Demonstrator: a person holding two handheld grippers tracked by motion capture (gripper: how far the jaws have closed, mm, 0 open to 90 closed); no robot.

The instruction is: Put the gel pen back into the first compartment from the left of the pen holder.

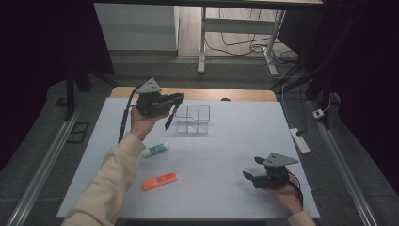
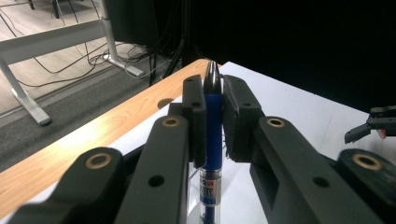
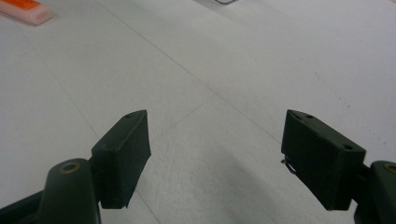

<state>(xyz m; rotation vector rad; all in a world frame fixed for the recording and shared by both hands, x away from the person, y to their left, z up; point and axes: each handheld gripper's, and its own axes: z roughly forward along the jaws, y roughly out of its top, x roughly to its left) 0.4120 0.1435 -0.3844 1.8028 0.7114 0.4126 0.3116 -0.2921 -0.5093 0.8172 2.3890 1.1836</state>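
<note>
We see the blue pen (image 2: 213,135) clamped between the jaws of the left gripper (image 1: 175,100), raised above the white table (image 1: 226,141) just beside the clear divided organizer (image 1: 193,119). A green-capped glue stick (image 1: 155,149) and an orange marker (image 1: 160,181) lie nearer us. The right gripper (image 3: 215,149) rests low, jaws spread with nothing between them.

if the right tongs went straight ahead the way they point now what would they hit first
Probably just the bare white table. The right tongs stand open and aim low across it, with nothing between or just ahead of the jaws. The orange marker lies well off to the side of that line, though depth is hard to judge.
</note>
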